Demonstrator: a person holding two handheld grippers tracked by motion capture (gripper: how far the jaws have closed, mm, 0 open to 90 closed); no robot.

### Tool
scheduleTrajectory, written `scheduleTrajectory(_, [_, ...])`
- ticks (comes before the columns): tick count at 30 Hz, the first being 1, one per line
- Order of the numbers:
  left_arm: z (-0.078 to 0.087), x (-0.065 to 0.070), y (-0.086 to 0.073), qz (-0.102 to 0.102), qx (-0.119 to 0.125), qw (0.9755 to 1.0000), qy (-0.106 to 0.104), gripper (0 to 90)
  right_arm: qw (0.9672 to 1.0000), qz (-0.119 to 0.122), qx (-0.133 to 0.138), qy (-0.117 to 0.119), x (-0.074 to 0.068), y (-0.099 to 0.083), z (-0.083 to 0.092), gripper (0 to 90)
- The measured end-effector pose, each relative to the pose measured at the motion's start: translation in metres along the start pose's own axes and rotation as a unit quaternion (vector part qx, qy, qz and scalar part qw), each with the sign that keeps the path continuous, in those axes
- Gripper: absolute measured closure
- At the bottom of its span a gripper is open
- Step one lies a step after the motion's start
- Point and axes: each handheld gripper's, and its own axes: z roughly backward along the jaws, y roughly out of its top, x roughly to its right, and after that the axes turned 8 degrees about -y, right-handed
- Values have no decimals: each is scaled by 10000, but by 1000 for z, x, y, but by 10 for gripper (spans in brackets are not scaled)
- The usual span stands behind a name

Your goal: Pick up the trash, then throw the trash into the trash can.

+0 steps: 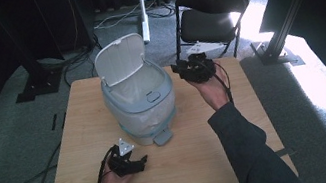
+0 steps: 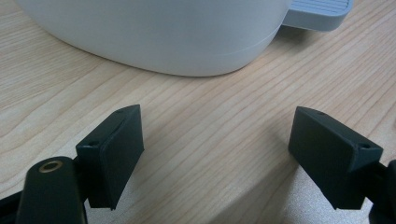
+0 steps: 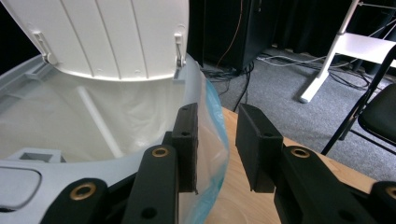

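Two tools in play. Right tool [image 1: 187, 71] is up at the far right rim of the pedal bin [image 1: 141, 106], jaws part-open with a gap between them, nothing pinched. In the right gripper view one pad [image 3: 187, 144] sits just beside the bin liner [image 3: 212, 154] where it folds over the rim; the liner edge lies just left of that pad, outside the gap, so the right tool is nearer to it. Touching or just clear, can't tell from this angle. Left tool [image 1: 139, 162] rests low on the tabletop [image 1: 194, 167], released, jaws wide, aimed at the bin base near the foot pedal [image 2: 322, 11]. Count: one bin, one lid [image 1: 120, 58] standing open, one liner, one pedal.
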Motion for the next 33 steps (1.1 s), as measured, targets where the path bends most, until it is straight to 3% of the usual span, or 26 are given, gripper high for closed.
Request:
scheduleTrajectory(17, [0, 0, 0, 4, 14, 10000, 3, 180, 9997, -74, -130, -199, 16, -16, -1, 684])
scheduleTrajectory(33, [0, 1, 0, 15, 18, 10000, 4, 180, 9993, -66, -268, -255, 23, -31, -5, 690])
